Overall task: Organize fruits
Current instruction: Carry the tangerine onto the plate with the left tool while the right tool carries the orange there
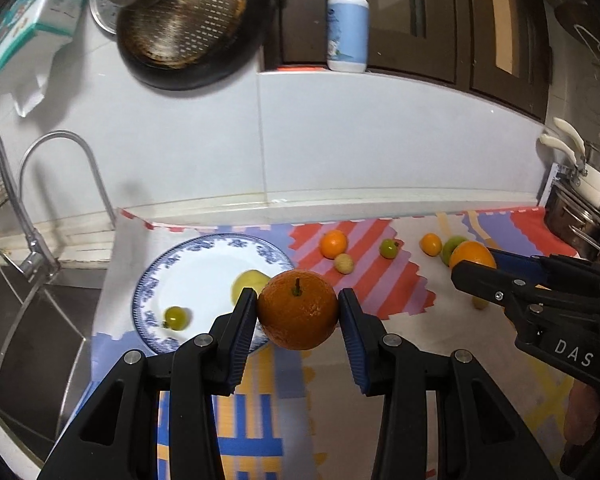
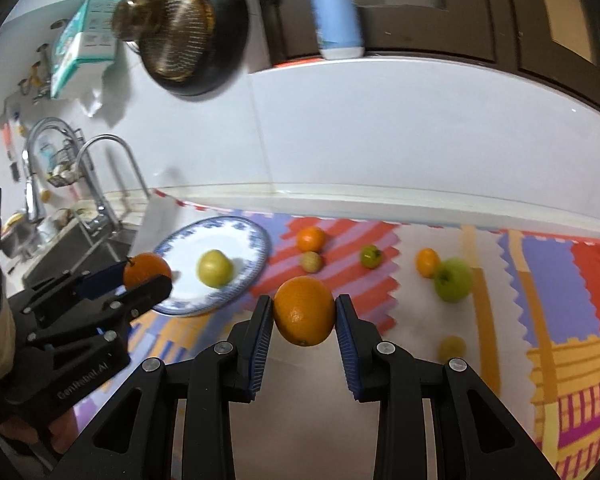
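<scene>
I am holding an orange [image 1: 297, 309] in my left gripper [image 1: 298, 312], clenched across its middle with the stem up, so the pads are bearing on the widest part and the fruit is sitting level. It is hanging clear of the surface, over the near rim of the plate [image 1: 156, 280]. I judge this to be the carry toward the plate.

My right gripper [image 2: 305, 316] is clamping a second orange [image 2: 304, 311] the same way, side to side, above the mat [image 2: 540, 288] and to the right of the plate. I am working both tools at once, apparently so two fruits go in one pass.

The plate is already carrying a yellow fruit [image 2: 215, 267] and a small green fruit [image 1: 176, 317], which suggests it is the collection point. It is lying at the left end of the mat, beside the sink [image 1: 32, 320].

Fruit is still lying loose on the mat: a small orange [image 2: 311, 239] just beside a pale fruit [image 2: 311, 261], a small greenish fruit [image 2: 371, 256], a further small orange [image 2: 427, 262] touching or just beside an apple [image 2: 453, 279], and a blurred yellowish one [image 2: 452, 348] nearer me. They are lying well apart from the plate, so in my judgement the task is at an early-to-middle stage.
</scene>
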